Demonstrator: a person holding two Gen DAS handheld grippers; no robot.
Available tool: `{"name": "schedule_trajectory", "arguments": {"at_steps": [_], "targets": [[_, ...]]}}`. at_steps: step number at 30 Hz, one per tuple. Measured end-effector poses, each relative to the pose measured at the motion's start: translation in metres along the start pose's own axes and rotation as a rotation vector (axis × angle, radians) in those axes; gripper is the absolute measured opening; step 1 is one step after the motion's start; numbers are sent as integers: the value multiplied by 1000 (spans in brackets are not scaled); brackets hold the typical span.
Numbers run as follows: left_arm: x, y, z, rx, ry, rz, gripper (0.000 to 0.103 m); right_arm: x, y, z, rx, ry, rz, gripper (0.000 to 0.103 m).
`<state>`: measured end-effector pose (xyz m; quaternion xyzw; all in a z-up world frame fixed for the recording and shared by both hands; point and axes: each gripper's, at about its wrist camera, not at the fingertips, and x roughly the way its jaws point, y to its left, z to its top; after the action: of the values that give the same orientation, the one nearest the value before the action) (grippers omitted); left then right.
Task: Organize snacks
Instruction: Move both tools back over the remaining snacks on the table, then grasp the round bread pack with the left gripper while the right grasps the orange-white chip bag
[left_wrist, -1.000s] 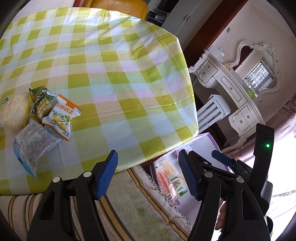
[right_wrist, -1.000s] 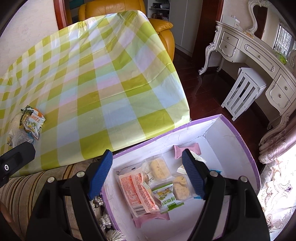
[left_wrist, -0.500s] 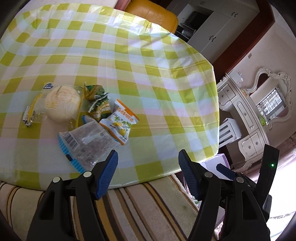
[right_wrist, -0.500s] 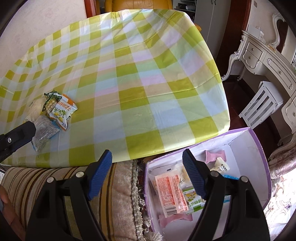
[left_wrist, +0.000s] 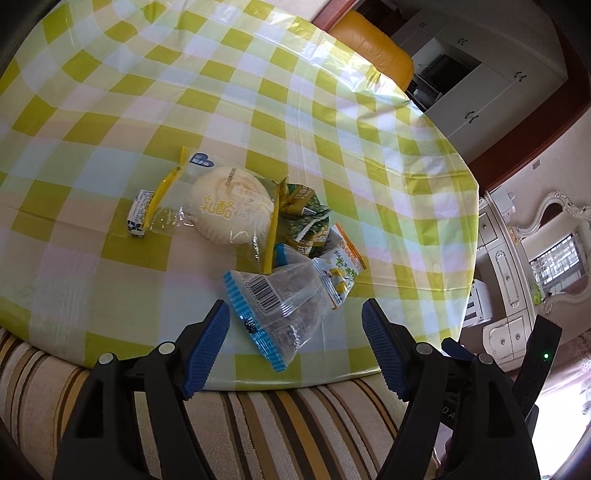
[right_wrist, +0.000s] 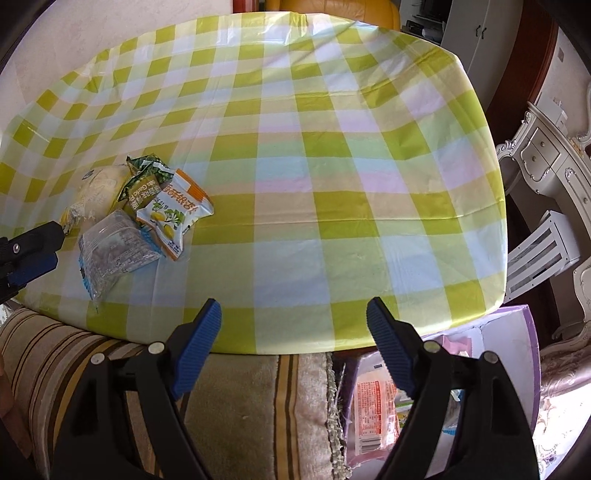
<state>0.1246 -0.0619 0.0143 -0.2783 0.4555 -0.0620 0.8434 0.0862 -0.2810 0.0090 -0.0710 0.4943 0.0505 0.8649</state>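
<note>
Your crinkly clear snack bag (left_wrist: 280, 310) with its blue serrated edge lies at lower centre on the glossy checked tablecloth (left_wrist: 258, 122), beside the round bun packet (left_wrist: 225, 206). Your left gripper (left_wrist: 295, 332) has just been widening, nothing between its jaws; your right gripper (right_wrist: 293, 332) likewise, empty.

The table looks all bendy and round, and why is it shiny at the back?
Left wrist view: the fisheye lens curves the checked tablecloth; daylight glares off its plastic far edge. Right wrist view: same bulge, with shine along the far edge; the snack packets stay sharp.
</note>
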Motion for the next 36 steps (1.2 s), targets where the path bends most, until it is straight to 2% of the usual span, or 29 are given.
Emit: {"name": "schedule_trajectory", "arguments": {"at_steps": [6,11,14,18,24,32,36], "targets": [[10,22,16,-58,26,14,76,7,19,11,-54,4,22,81],[24,36,31,-89,57,20,77,12,28,26,-25,-6,59,82],[34,44,40,-112,79,20,82,15,36,35,-10,-10,79,82],[47,47,53,-125,98,-2,82,22,46,46,17,-9,104,84],[59,53,74,-148,91,-10,86,34,58,59,62,5,141,84],[73,51,99,-113,75,15,87,58,66,69,116,51,144,84],[82,43,107,-52,75,52,88,68,67,71,125,71,138,84]]}}
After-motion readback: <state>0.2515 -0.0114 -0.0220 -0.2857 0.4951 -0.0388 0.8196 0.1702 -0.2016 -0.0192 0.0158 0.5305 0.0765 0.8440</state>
